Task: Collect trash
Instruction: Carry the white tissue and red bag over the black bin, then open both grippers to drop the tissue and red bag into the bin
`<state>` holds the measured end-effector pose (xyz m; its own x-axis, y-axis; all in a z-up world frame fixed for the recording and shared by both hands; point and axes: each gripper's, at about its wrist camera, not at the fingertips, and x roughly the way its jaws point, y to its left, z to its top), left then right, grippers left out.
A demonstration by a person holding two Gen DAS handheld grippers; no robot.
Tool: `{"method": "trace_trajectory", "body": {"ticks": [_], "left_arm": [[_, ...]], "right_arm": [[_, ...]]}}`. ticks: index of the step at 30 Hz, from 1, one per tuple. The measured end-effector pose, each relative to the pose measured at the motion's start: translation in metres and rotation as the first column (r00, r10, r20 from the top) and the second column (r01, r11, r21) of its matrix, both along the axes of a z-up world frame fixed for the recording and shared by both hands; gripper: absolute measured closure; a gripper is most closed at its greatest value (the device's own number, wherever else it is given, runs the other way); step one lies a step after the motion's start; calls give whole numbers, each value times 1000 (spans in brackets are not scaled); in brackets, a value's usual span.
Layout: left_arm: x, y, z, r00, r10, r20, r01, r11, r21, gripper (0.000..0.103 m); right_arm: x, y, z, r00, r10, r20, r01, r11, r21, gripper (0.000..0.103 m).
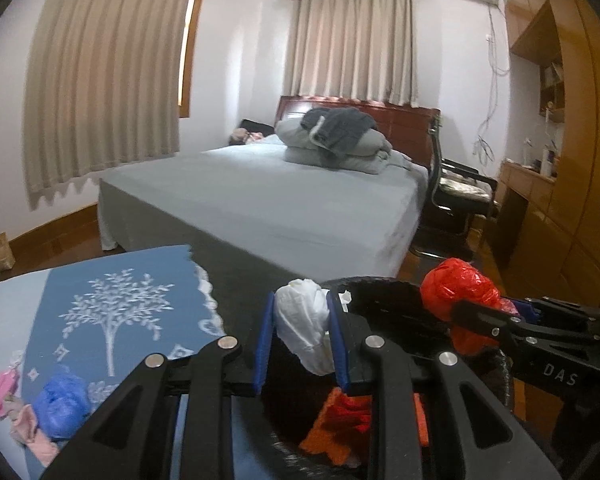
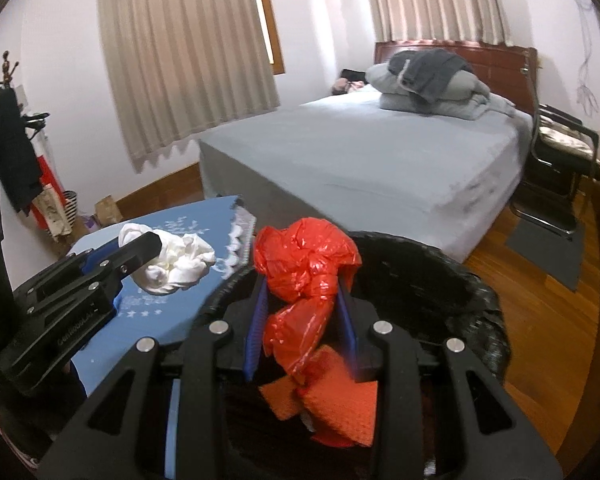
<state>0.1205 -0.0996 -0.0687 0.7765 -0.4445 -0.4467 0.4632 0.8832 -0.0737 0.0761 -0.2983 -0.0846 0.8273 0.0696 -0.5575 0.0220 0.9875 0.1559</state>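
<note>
My left gripper [image 1: 300, 338] is shut on a crumpled white bag [image 1: 303, 326], held above the near rim of a round bin lined with black plastic [image 1: 384, 286]. Beside it, my right gripper [image 2: 305, 314] is shut on a knotted red plastic bag [image 2: 302, 268] that hangs over the bin's [image 2: 420, 276] opening. The red bag [image 1: 458, 284] and right gripper [image 1: 488, 320] show at the right in the left wrist view; the white bag [image 2: 176, 262] and left gripper [image 2: 140, 252] show at the left in the right wrist view. Orange and red rubbish [image 2: 340, 404] lies inside the bin.
A blue cloth with a white tree print [image 1: 112, 320] covers a table at the left, with a crumpled blue bag [image 1: 62, 406] and pink scraps [image 1: 12, 408] on it. Beyond stand a grey bed [image 1: 268, 200], a black chair [image 1: 456, 192] and wooden cabinets [image 1: 556, 184].
</note>
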Motion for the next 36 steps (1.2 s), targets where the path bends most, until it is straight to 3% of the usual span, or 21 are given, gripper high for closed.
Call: {"method": "trace_trajectory", "body": {"ticks": [13, 14, 18, 19, 21, 23, 25, 26, 36], "left_arm": [[0, -49, -15, 995, -98, -32, 98, 995, 18, 75], [1, -51, -17, 993, -106, -41, 107, 994, 18, 73], [4, -52, -20, 991, -113, -65, 114, 993, 7, 59], [4, -51, -20, 992, -107, -64, 108, 994, 8, 55], [4, -45, -19, 995, -84, -58, 85, 996, 8, 49], [5, -37, -17, 997, -59, -48, 59, 998, 11, 44], [5, -27, -15, 999, -22, -34, 23, 1000, 21, 29], [6, -21, -14, 1000, -6, -27, 7, 1000, 24, 27], [6, 54, -8, 985, 171, 2, -171, 984, 56, 18]], "right_arm": [[-10, -39, -21, 995, -98, -33, 97, 995, -12, 70], [-10, -41, -22, 994, -103, -38, 103, 995, -14, 68], [-12, -48, -24, 991, -127, -35, 126, 992, -25, 45], [-13, -49, -24, 991, -134, -31, 133, 991, -32, 41], [-14, -48, -23, 989, -144, -23, 143, 989, -45, 18], [-16, -45, -21, 989, -150, -7, 149, 987, -57, 11], [-17, -41, -20, 990, -139, -3, 138, 989, -57, 8], [-16, -41, -19, 991, -136, -1, 136, 989, -57, 7], [-6, -5, -8, 997, -72, 19, 73, 996, -43, 7]]}}
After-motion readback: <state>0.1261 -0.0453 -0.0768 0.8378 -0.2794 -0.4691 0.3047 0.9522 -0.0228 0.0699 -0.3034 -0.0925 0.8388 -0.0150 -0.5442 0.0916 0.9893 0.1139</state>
